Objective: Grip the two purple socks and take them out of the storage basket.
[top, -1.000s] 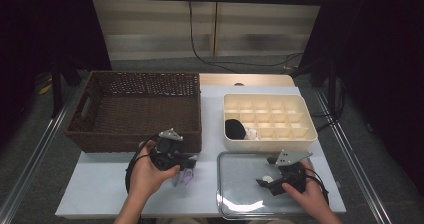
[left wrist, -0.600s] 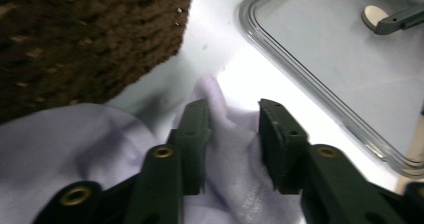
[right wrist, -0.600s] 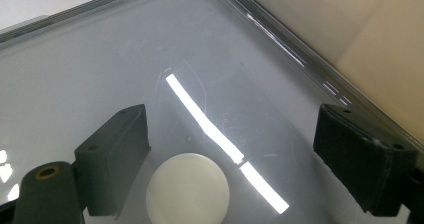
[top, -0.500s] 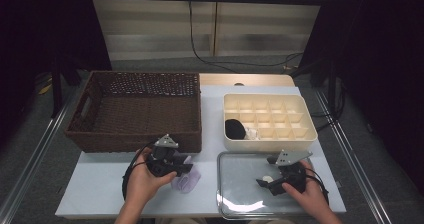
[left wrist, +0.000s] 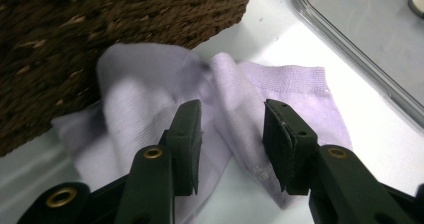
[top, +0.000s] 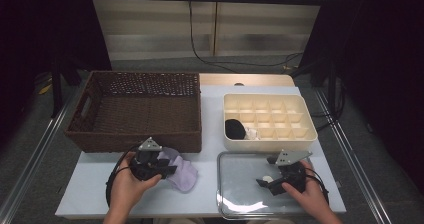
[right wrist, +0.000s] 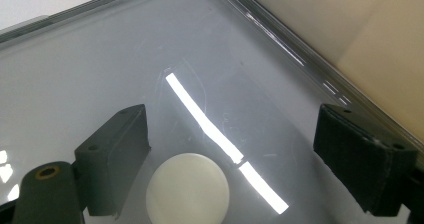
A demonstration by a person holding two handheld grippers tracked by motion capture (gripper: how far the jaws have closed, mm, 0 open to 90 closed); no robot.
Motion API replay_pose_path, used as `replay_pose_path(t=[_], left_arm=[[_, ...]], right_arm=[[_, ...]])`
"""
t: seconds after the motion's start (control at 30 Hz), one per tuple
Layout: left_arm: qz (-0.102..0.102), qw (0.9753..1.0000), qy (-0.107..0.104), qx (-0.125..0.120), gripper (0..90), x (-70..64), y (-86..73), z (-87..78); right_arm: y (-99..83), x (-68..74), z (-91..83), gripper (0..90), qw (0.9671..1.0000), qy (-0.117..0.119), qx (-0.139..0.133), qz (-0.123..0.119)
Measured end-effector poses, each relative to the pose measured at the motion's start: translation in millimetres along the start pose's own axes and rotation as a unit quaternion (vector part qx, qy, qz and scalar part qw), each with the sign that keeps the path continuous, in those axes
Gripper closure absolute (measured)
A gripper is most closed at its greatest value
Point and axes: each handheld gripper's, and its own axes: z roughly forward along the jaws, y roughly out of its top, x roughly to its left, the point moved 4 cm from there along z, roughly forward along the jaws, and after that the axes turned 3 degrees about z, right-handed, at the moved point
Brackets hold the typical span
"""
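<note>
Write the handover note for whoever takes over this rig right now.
Left tool: open, jaws astride a raised fold of the lilac sock, not closed on it.
Right tool: open over the clear lid, a white round knob between its jaws.
The sock lies on the table against the wicker basket.
Divided box holds a black item in a near-left cell.
Done: nothing gripped.
Left: probably close on the sock and lift it.

Left tongs (top: 167, 168) at 7 o'clock on the surface (top: 90, 194), over a lilac sock (top: 182, 174) just below the basket (top: 135, 111). Right tongs (top: 265, 181) at 5 o'clock over the clear lid (top: 240, 199), by a white disc (top: 268, 178). Divided box (top: 267, 121) at 2 o'clock holds a black sock (top: 234, 129).
</note>
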Motion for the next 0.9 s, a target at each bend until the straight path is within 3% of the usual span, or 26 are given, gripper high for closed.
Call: replay_pose_path(t=[0.13,0.3,0.37,0.53,0.7,0.83,0.9], left_arm=[[-0.004,0.9999,-0.006,0.01,71.0,-4.0,0.9,-0.4],[-0.002,0.9999,-0.012,0.005,79.7,-9.7,5.4,-1.2],[-0.001,0.9996,-0.025,0.01,81.1,-10.8,4.3,3.2],[-0.014,0.999,-0.022,0.035,86.0,-5.9,-3.8,14.2],[-0.022,0.9989,-0.018,0.038,88.2,-5.2,-4.9,14.2],[-0.026,0.9991,-0.023,0.023,87.7,-6.1,-1.9,9.5],[-0.017,0.9995,-0.023,0.016,85.2,-6.9,0.1,8.7]], right_arm=[[0.0,0.0,0.0,14.0,1.0,0.0,0.0,0.0],[-0.1,0.0,-0.1,14.0,1.0,0.0,0.001,-0.001],[0.0,0.0,0.0,14.0,1.0,0.0,0.0,0.0],[0.0,0.0,0.0,14.0,1.0,0.0,0.0,0.0],[0.0,0.0,0.0,14.0,1.0,0.0,0.0,0.0],[0.0,0.0,0.0,14.0,1.0,0.0,0.0,0.0],[0.0,-0.1,0.0,14.0,1.0,0.001,0.0,0.0]])
